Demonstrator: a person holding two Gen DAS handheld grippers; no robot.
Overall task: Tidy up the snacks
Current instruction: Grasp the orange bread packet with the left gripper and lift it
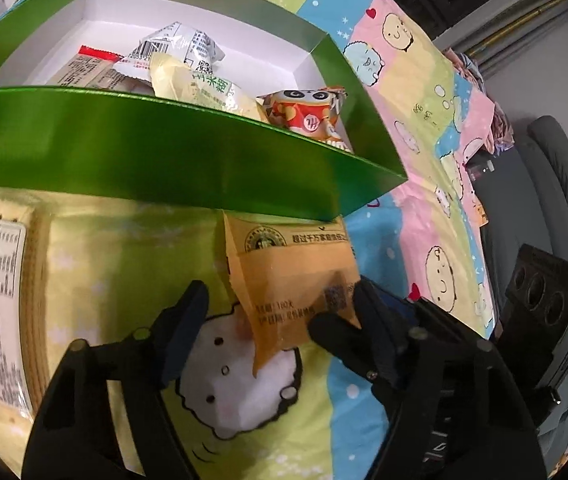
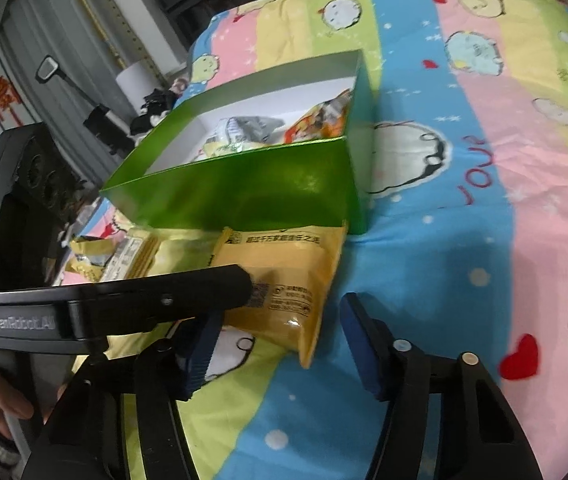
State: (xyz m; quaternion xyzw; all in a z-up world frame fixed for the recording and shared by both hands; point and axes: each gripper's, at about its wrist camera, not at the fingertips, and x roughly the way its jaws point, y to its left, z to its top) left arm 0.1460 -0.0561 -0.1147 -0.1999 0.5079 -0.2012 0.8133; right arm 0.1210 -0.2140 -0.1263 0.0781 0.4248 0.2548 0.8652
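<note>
A green box [image 1: 164,160] with a white inside holds several snack packets, among them a panda-print one [image 1: 307,112]. It also shows in the right wrist view [image 2: 244,188]. An orange snack packet [image 1: 295,276] lies on the bedspread against the box's near wall, also in the right wrist view [image 2: 284,280]. My left gripper [image 1: 280,304] is open, its fingers on either side of the packet's near end. My right gripper [image 2: 280,344] is open just in front of the same packet, beside the left gripper's finger [image 2: 204,292].
A large yellow snack bag [image 1: 0,292] lies left of the orange packet. More yellow packets [image 2: 124,260] lie by the box's left corner. The cartoon bedspread [image 2: 483,160] extends right. A black device [image 1: 543,300] and sofa stand beyond the bed's edge.
</note>
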